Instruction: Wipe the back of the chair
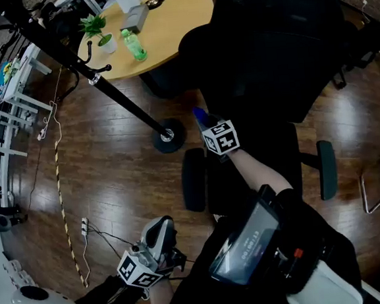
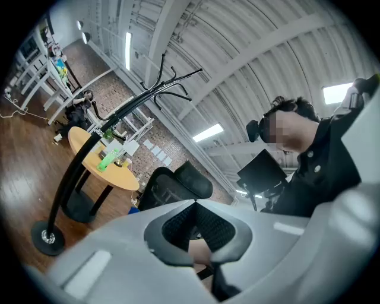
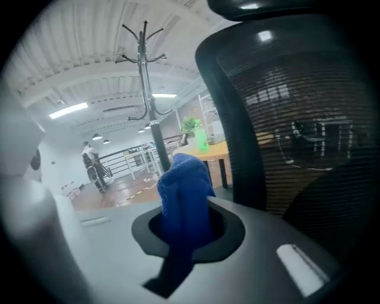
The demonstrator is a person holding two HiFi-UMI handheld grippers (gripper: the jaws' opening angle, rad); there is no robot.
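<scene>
My right gripper (image 1: 205, 123) is clamped on a blue cloth (image 3: 184, 190). The wad sticks out past the jaws so that fabric, not plastic, meets the surface. The chair (image 1: 280, 47) sits far right in the head view, black. Its mesh back (image 3: 297, 130) is just beside the cloth in the right gripper view; I can't confirm contact. The cloth is up at the left edge of the backrest, which I judge to be the start point for a stroke across or down the mesh.

The left gripper (image 1: 156, 237) hangs low and near, by my body and well apart from the chair. Its jaws are pressed together with nothing between them. I read it as parked out of the way, since this wipe needs only one tool.

A coat rack (image 1: 116, 98) stands left of the chair. A round table (image 1: 172, 24) lies farther off with a green bottle (image 1: 134, 45) on it.

Risk: the chair could swivel or roll under pressure, so press lightly.
</scene>
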